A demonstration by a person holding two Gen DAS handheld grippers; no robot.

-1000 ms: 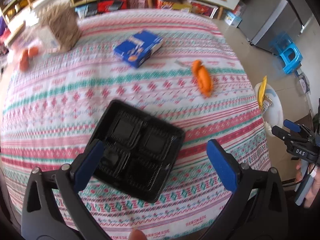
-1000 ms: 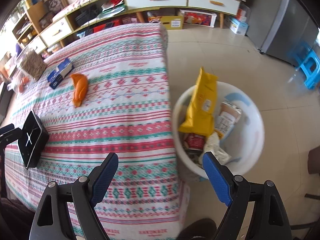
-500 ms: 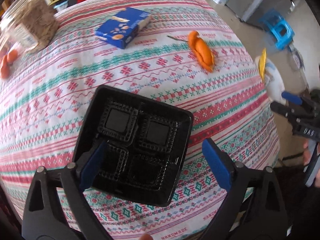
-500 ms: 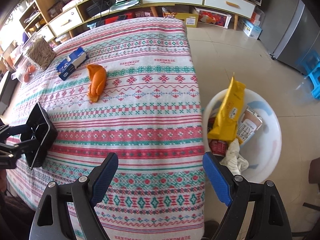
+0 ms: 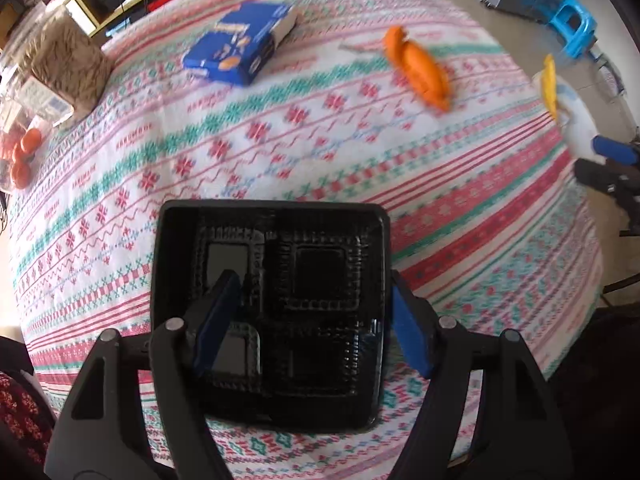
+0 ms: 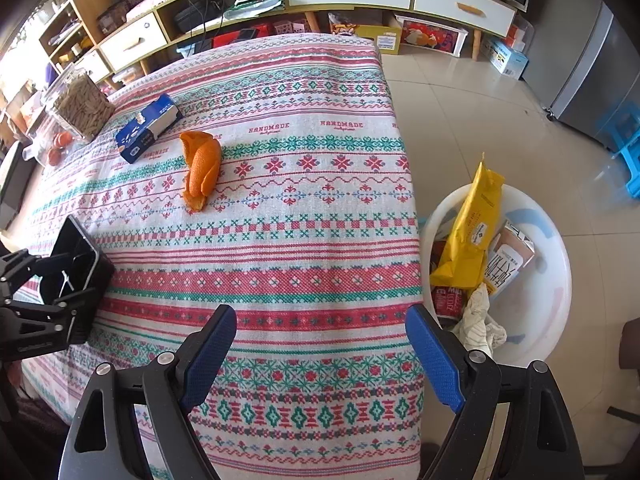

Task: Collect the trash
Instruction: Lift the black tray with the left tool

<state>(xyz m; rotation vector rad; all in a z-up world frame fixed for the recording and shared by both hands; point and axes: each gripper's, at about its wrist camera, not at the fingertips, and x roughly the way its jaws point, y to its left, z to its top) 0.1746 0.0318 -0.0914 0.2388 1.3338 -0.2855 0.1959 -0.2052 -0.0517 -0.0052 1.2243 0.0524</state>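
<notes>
While the left gripper (image 5: 310, 320) has been closing astride the black tray's (image 5: 320, 240) wall near the tabletop's (image 6: 320, 240) front edge, thin plastic may buckle and slip; right gripper (image 6: 320, 356) gapes empty.

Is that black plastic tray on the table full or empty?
Empty. In the left wrist view all four compartments of the black plastic tray show only bare ribbed plastic, with nothing lying in them but one finger of the left tongs.
</notes>
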